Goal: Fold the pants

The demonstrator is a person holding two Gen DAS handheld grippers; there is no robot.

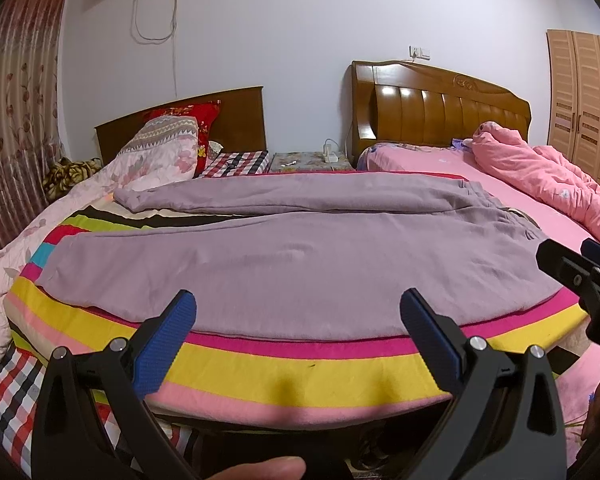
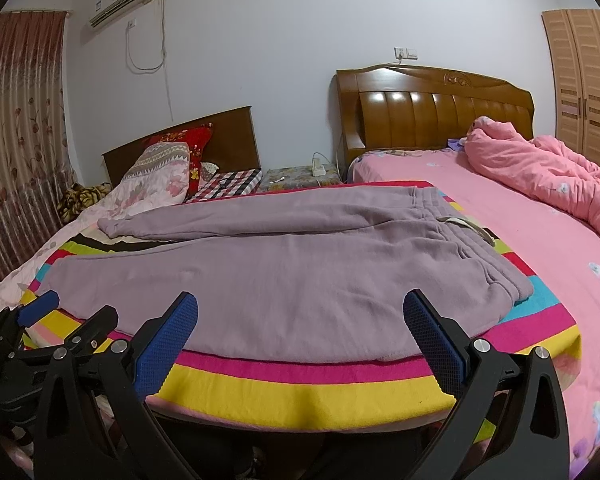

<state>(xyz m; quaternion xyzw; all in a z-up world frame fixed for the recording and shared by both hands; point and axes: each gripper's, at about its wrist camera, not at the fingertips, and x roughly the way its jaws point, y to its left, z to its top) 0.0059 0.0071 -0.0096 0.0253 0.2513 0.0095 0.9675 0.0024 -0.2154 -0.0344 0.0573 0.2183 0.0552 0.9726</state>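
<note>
Even indoor light — fisheye-warped edges

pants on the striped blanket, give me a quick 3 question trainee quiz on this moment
1. True or false: the purple pants are already folded in half.
2. Multiple choice: the waistband lies toward which side of both views? A) left B) right C) nearest the cameras
3. Short answer: what are the left gripper and right gripper holding?

Key
1. False. Both legs lie spread flat on the striped blanket, the cuffs toward the left.
2. B
3. Nothing. Both are open, poised at the near edge of the pants, not gripping the fabric.
</note>
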